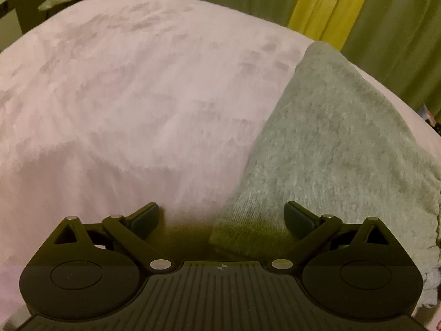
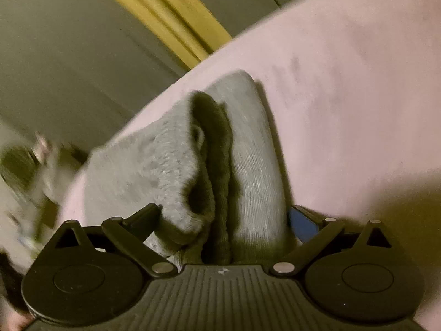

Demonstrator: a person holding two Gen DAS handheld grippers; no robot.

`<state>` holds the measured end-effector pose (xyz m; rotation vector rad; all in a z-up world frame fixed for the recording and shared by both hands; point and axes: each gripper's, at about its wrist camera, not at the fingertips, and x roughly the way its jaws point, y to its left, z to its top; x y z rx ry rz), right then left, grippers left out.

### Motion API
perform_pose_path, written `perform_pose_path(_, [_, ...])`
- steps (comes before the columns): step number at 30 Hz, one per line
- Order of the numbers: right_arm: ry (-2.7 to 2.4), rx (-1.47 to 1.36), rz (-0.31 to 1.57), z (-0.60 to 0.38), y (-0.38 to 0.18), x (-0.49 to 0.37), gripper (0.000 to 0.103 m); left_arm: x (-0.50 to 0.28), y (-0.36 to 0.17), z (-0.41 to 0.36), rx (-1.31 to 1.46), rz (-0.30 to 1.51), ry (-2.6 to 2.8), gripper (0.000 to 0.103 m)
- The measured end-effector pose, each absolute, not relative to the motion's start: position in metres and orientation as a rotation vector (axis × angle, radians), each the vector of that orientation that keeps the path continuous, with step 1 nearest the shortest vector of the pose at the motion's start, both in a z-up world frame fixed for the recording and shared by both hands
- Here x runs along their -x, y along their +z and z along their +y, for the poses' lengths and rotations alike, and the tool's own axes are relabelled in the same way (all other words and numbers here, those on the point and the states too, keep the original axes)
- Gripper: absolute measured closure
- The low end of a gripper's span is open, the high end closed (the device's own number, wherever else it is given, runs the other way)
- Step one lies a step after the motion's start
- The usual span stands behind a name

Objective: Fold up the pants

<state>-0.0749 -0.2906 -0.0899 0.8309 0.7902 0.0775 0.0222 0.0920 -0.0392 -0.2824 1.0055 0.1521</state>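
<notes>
both of your grippers stand with their fingers spread wide: your left gripper (image 1: 222,216) hovers over a ribbed corner of the grey pants (image 1: 330,149), its pads gripping nothing, and your right gripper (image 2: 224,219) has a bunched fold of the same pants (image 2: 193,165) lying loose between its parted fingers, where you cannot tell if the cloth brushes the pads. the pants lie on the pink bedspread (image 1: 124,96), reaching away toward its far edge, and beyond that edge hang a yellow curtain (image 1: 328,5) and plain greenish drapes.
</notes>
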Motion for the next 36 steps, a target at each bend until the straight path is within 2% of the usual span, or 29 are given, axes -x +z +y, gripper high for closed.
perform_pose_path(14, [0.097, -0.784, 0.728, -0.285, -0.097, 0.079, 0.004, -0.024, -0.044, 0.103, 0.367, 1.020, 0.143, 0.002])
perform_pose_path(19, [0.101, -0.771, 0.738, -0.285, -0.093, 0.077, 0.004, -0.021, -0.034, 0.101, 0.382, 0.961, 0.038, 0.002])
perform_pose_path(23, [0.136, -0.780, 0.802, -0.293, -0.086, 0.065, 0.004, -0.032, -0.019, 0.098, 0.369, 0.877, -0.161, 0.002])
perform_pose_path(32, [0.265, -0.796, 0.947, -0.308, -0.090, 0.020, 0.004, -0.112, -0.055, 0.105, 0.335, 1.012, -0.359, 0.002])
perform_pose_path(36, [0.329, -0.827, 0.969, -0.317, -0.093, 0.003, 0.004, -0.126, -0.059, 0.105, 0.362, 0.989, -0.450, 0.002])
